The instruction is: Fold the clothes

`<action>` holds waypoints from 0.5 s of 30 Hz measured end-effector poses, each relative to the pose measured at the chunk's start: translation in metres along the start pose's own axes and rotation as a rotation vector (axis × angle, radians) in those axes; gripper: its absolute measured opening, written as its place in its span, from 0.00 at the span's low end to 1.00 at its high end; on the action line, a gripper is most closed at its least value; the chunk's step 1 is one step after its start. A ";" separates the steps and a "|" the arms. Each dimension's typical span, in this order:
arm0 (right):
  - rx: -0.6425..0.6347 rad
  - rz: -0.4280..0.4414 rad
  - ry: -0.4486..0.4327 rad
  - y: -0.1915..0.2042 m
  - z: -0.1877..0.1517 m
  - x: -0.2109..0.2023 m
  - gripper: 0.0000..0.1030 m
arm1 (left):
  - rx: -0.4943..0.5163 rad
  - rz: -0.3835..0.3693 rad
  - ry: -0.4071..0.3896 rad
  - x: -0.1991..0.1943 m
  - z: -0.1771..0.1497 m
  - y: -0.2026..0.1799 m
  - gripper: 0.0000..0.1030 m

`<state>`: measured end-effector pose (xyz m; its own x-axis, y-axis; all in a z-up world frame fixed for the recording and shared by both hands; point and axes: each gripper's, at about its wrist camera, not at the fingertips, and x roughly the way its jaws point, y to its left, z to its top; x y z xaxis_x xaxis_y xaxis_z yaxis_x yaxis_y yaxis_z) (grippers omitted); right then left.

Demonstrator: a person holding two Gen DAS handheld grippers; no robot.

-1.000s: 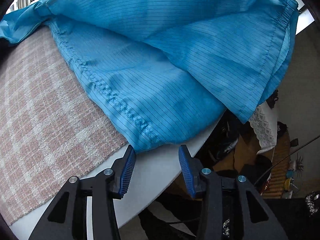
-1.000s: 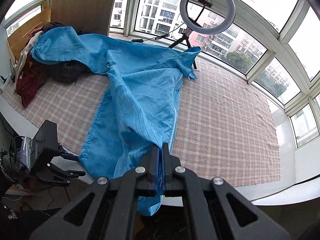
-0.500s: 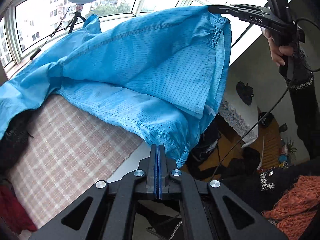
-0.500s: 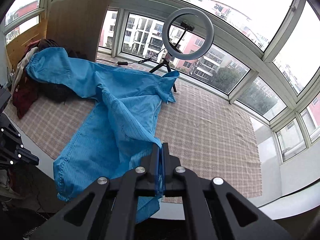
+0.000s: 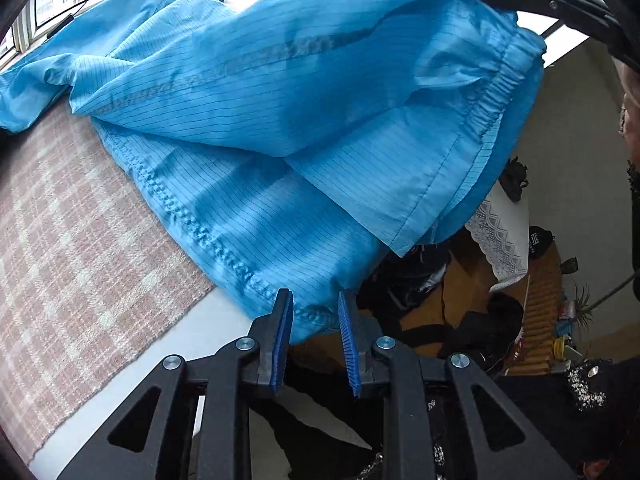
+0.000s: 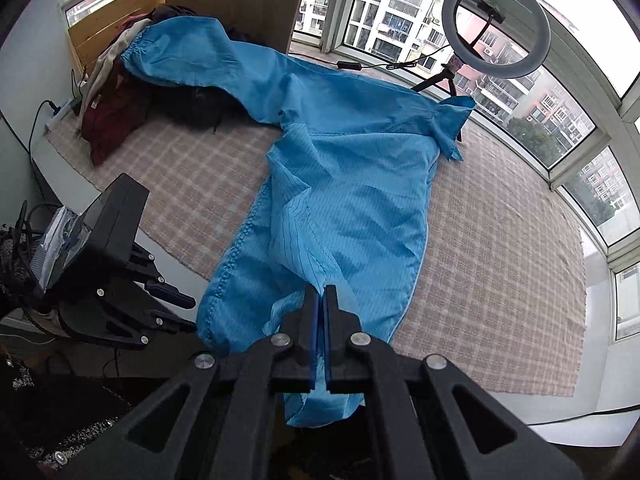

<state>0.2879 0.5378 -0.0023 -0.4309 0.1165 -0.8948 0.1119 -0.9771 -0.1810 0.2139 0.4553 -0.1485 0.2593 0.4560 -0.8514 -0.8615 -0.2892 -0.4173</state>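
Observation:
A blue striped garment [image 6: 352, 184] lies spread on a pink checked cloth [image 6: 500, 260], one sleeve stretched to the far left. My right gripper [image 6: 321, 289] is shut on the other sleeve's cuff and holds it up off the table. In the left wrist view that elastic cuff [image 5: 492, 96] hangs from the right gripper [image 5: 560, 0] at the top right. My left gripper [image 5: 314, 294] is at the table's near edge, and its jaws are opening. The garment's stitched hem corner [image 5: 312, 316] sits between the blue pads without being pinched. The left gripper [image 6: 188, 314] also shows at the left of the right wrist view.
A ring light on a tripod [image 6: 496, 24] stands by the windows at the back. A pile of dark red and black clothes [image 6: 112, 112] lies at the far left under the sleeve. The white table edge [image 5: 180, 344] drops to a cluttered floor [image 5: 480, 300].
The left jaws stood apart near the hem, then shut farther back, and now stand apart again around the hem corner. The right gripper has kept hold of the raised cuff.

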 end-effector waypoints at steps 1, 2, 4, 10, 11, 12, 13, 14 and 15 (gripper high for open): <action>0.012 -0.013 -0.006 -0.007 0.002 -0.006 0.02 | 0.002 -0.006 -0.008 0.002 0.005 -0.004 0.21; 0.028 -0.019 -0.011 -0.015 0.005 -0.012 0.02 | 0.018 -0.009 -0.016 0.000 0.009 -0.009 0.21; 0.052 -0.024 -0.027 -0.025 0.009 -0.023 0.02 | 0.074 0.025 -0.038 -0.015 0.009 -0.018 0.21; 0.082 0.385 0.021 0.010 0.006 -0.012 0.14 | 0.065 0.132 -0.059 -0.068 -0.018 0.012 0.31; 0.091 0.461 0.049 0.017 0.001 -0.007 0.19 | 0.052 0.148 -0.058 -0.075 -0.024 0.020 0.31; 0.098 0.497 0.061 0.020 -0.005 -0.003 0.20 | 0.031 0.152 -0.047 -0.072 -0.029 0.027 0.31; 0.105 0.496 0.062 0.020 -0.014 -0.001 0.21 | 0.009 0.153 -0.034 -0.068 -0.033 0.034 0.31; 0.122 0.483 0.057 0.015 -0.023 0.001 0.29 | -0.014 0.154 -0.022 -0.064 -0.038 0.040 0.31; 0.157 0.464 0.049 0.006 -0.035 0.004 0.45 | -0.036 0.155 -0.010 -0.059 -0.042 0.047 0.31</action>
<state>0.3180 0.5392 -0.0216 -0.3243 -0.3333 -0.8853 0.1441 -0.9424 0.3020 0.1764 0.3789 -0.1309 0.1200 0.4118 -0.9033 -0.8745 -0.3869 -0.2925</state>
